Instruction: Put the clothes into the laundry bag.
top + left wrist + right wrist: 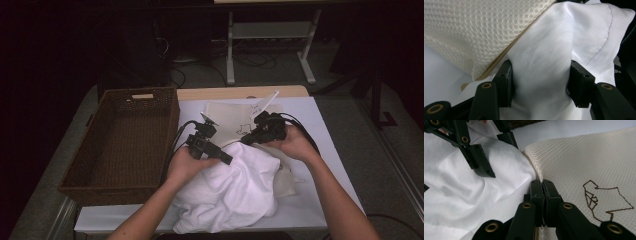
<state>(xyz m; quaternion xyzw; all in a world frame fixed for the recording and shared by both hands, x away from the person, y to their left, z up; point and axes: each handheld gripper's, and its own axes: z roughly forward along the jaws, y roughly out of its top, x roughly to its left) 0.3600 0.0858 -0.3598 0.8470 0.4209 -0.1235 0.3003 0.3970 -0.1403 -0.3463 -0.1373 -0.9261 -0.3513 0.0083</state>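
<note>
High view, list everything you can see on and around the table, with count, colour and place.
Basket: one, dark brown wicker, left side of the table.
White cloth: one, white, crumpled at the near middle.
Mesh bag: one, cream with brown stitching, beyond the white cloth, its near edge lifted.
Table cover: one, white, under the cloth and the bag.
Stand: one, white, on the floor behind the table.
Left tool: one, black, jaws either side of a fold of white cloth.
Right tool: one, black, pinching the mesh bag's edge.
</note>
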